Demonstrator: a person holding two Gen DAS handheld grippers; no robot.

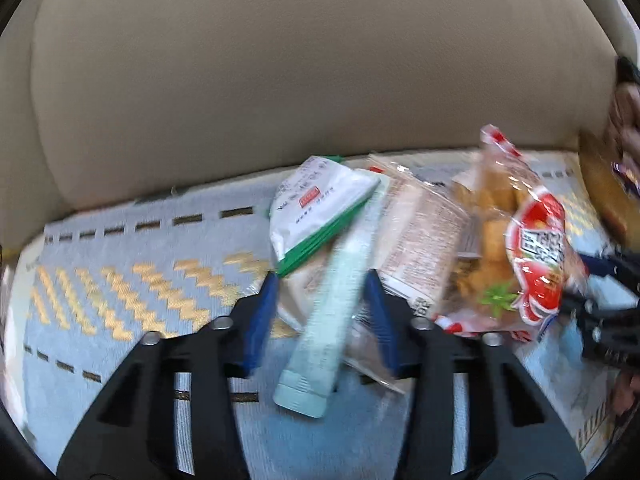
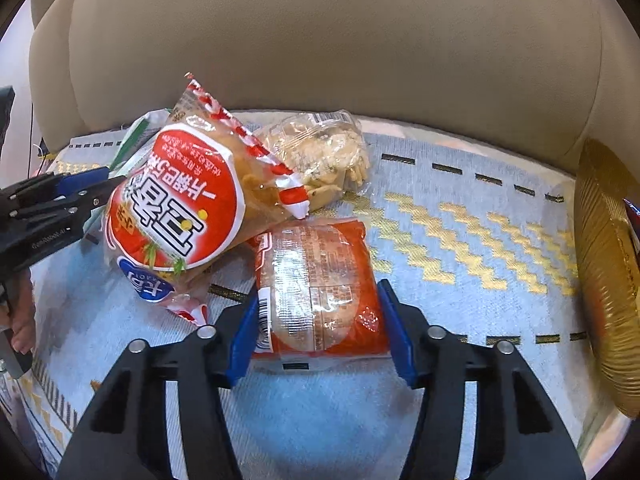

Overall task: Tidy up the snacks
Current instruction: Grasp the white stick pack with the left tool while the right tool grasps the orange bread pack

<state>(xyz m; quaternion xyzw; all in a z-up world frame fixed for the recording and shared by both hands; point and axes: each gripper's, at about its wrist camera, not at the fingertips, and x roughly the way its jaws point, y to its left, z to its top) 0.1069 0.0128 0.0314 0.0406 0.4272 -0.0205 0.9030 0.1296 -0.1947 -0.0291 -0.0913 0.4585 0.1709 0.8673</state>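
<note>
In the right wrist view my right gripper (image 2: pixel 318 294) stands open, its blue pads on either side of an orange-and-clear snack packet (image 2: pixel 320 280) lying flat on the cloth. A big red-and-white snack bag (image 2: pixel 180 200) leans to its left, and a clear bag of pale crackers (image 2: pixel 324 152) lies behind. In the left wrist view my left gripper (image 1: pixel 322 280) is open around a pale green tube (image 1: pixel 328 320), without touching it. Beside the tube lie a white-and-green packet (image 1: pixel 316 208), a clear packet with a printed label (image 1: pixel 420 248) and the red-and-white bag (image 1: pixel 532 248).
Everything rests on a blue-grey cloth with gold zigzags (image 2: pixel 460 232) spread over a beige sofa seat, with the backrest (image 2: pixel 320 40) close behind. A gold ribbed container (image 2: pixel 608 272) stands at the right. The left gripper (image 2: pixel 104 184) shows at the right view's left edge, held by a hand (image 2: pixel 22 320).
</note>
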